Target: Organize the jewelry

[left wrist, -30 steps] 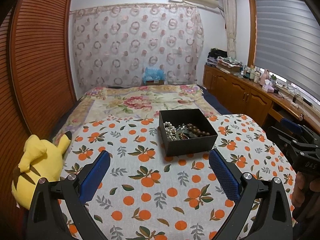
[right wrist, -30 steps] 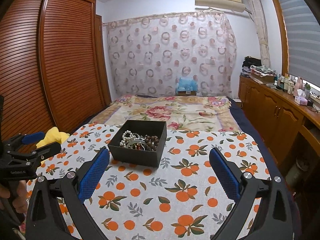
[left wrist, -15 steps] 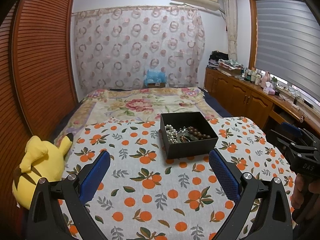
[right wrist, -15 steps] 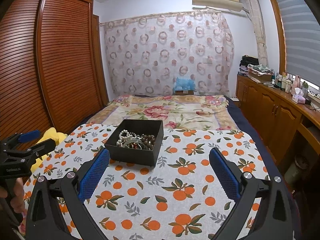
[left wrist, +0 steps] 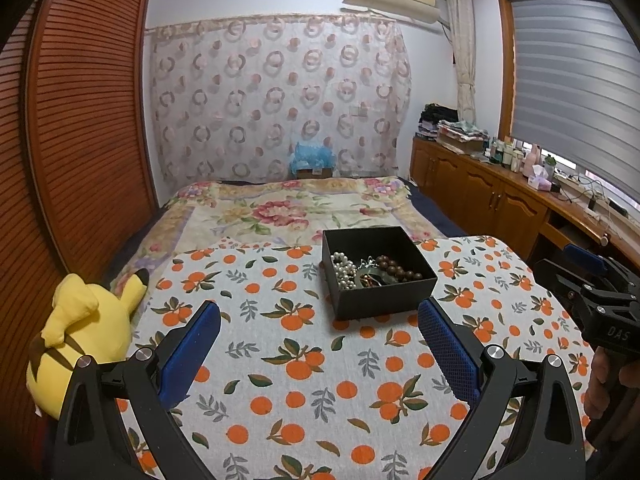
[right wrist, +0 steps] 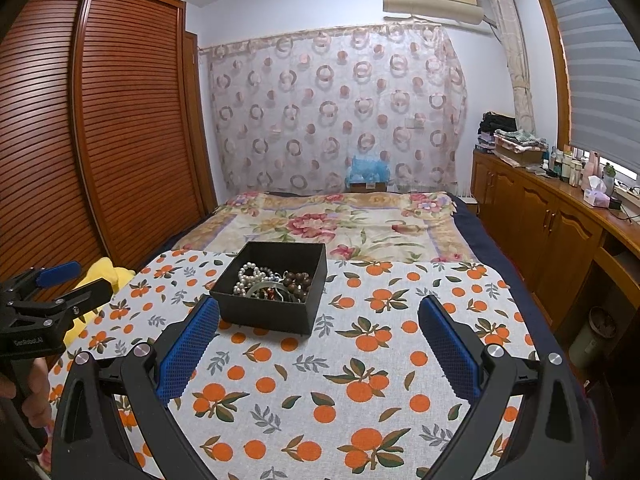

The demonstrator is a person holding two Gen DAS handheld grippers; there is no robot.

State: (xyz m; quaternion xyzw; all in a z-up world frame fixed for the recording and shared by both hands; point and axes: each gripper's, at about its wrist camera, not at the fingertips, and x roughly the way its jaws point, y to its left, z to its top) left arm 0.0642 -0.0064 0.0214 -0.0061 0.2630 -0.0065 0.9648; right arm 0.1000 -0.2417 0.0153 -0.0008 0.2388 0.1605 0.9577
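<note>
Left wrist view, left to right: a yellow plush toy (left wrist: 80,332) is seen at the table's left edge, beside the louvered wardrobe (left wrist: 76,128). The left gripper (left wrist: 320,344) is held above the orange-print tablecloth (left wrist: 304,364), jaws spread wide, nothing held between the blue pads (left wrist: 188,354). A black box (left wrist: 378,272) is set on the cloth toward the far edge, right of centre, just beyond the right pad; inside it white pearls (left wrist: 344,268), brown wooden beads (left wrist: 396,270) and a tangle of smaller pieces are piled together, the small pieces too fine to identify. The right gripper (left wrist: 588,276) is caught at the far right, over the table's right edge, hand-held; its jaw gap cannot be judged from this angle. Right wrist view: the left gripper's black body is seen at the left edge, with the box (right wrist: 272,284) left of centre just beyond the left pad (right wrist: 188,352). The right gripper (right wrist: 320,344) is shown wide open and empty over the cloth. A flowered bedspread (right wrist: 332,224) lies behind the table, a wooden cabinet (right wrist: 548,216) at right.
</note>
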